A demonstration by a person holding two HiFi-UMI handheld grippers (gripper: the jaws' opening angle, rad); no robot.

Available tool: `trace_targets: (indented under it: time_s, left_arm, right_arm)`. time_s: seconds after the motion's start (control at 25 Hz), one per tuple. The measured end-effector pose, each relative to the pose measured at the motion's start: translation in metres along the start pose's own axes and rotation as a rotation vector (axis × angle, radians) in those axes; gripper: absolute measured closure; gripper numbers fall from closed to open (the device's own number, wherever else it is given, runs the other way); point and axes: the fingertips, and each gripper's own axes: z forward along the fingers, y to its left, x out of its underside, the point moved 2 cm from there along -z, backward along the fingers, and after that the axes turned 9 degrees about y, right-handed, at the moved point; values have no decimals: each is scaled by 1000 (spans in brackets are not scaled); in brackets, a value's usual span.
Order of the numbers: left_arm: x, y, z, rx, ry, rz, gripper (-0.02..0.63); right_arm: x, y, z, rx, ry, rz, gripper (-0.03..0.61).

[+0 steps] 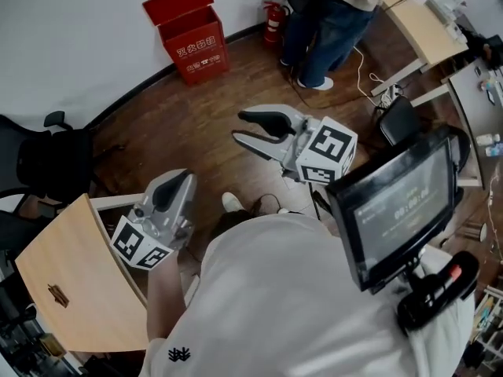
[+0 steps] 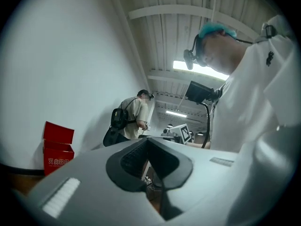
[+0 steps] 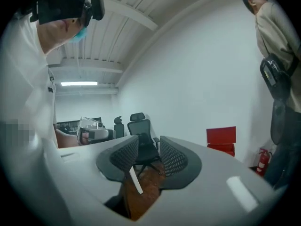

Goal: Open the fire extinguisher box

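Note:
The red fire extinguisher box [image 1: 190,36] stands on the wooden floor against the white wall, its lid [image 1: 178,1] raised upright. It also shows far off in the left gripper view as the box [image 2: 57,150] and in the right gripper view as the box [image 3: 221,141]. Both grippers hang well short of it, near my body. My left gripper [image 1: 176,185] is shut with nothing in it, its pads meeting at the tips [image 2: 146,142]. My right gripper [image 1: 245,129] is open and empty; a gap shows between its pads [image 3: 149,147].
A red extinguisher [image 1: 273,21] stands by the wall next to a standing person [image 1: 326,18]. A black office chair [image 1: 47,163] and a wooden desk [image 1: 75,281] are at my left. Tables [image 1: 428,30] and floor cables lie to the right. A screen [image 1: 397,206] hangs at my chest.

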Motion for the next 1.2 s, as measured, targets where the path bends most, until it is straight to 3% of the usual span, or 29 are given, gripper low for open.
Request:
trace_targets:
  time_s: [0.28,0.44,1.2]
  left_arm:
    - [31,-99,31,-5,22,-5,617]
    - [42,-128,32,-5,34,-9,617]
    - [51,-159,38,7,39,14,617]
  right_arm:
    - [26,53,-80,-31,27,-55,437]
    - [33,73,-107,-47,19,-70,438]
    - [39,97,-142,-40,-7,-120,456]
